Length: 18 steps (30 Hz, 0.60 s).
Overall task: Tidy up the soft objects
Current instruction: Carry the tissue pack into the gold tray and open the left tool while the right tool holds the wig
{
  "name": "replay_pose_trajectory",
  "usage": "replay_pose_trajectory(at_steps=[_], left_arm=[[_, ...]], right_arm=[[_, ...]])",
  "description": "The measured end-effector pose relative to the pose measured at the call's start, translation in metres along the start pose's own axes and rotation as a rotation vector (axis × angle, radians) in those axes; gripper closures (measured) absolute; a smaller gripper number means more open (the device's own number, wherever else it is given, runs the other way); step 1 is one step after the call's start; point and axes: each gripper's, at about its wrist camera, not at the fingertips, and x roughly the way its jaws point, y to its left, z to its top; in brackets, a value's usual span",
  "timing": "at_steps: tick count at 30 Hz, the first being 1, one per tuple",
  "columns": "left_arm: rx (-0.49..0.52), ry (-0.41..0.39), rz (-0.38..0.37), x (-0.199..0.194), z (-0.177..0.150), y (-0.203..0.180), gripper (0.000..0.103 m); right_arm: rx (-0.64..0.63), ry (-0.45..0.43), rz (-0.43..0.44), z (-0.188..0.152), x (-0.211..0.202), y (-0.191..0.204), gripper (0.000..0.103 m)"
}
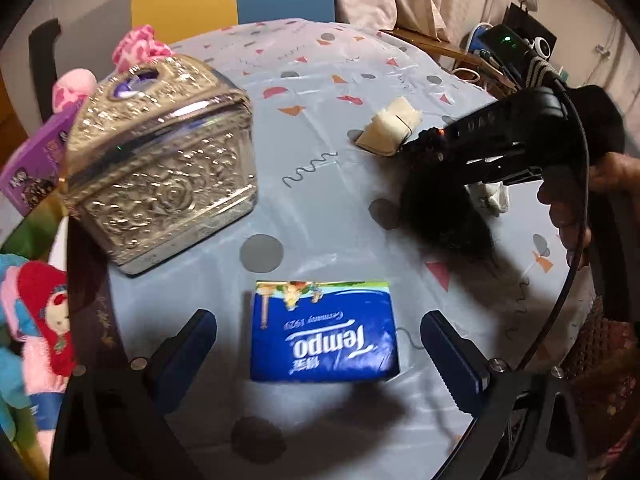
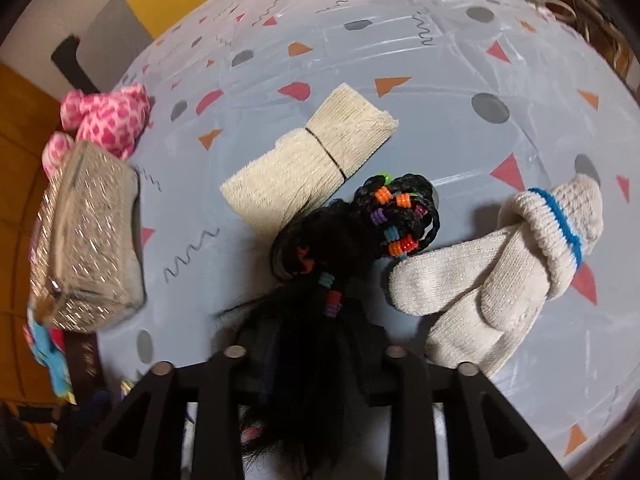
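The left gripper (image 1: 318, 346) carried two dark blue fingers (image 1: 188, 344) with flat ribbed inner faces, mounted on a black frame. A round silver fastener sat at the base of each finger, with further fasteners farther out along the frame. The right gripper (image 1: 424, 148) had a matte black body bearing faint lettering on its side. A thin black cable (image 1: 582, 184) ran in a long curve past its handle. In its own wrist view, the right gripper's frame (image 2: 320, 408) showed black triangular cut-outs and four round silver pins.
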Motion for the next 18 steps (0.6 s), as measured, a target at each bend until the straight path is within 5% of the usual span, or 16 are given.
replay_pose_trajectory(at_steps=[2,9,12,18], left_arm=[[-0.007,-0.005,-0.016,0.004,0.001,0.0,0.03],[-0.005,-0.018,-0.013,0.01,-0.006,-0.003,0.03],[-0.005,-0.035,-0.014,0.009,-0.011,-0.004,0.03],[0.008,-0.071,-0.001,0.001,-0.025,-0.006,0.03]], right_arm=[[0.035,-0.012,0.02,0.002,-0.002,-0.006,0.061],[0.089,-0.032,0.023,0.008,-0.001,-0.012,0.061],[-0.027,-0.043,-0.131,0.006,0.005,0.008,0.089],[-0.321,0.018,-0.125,-0.013,0.023,0.061,0.085]])
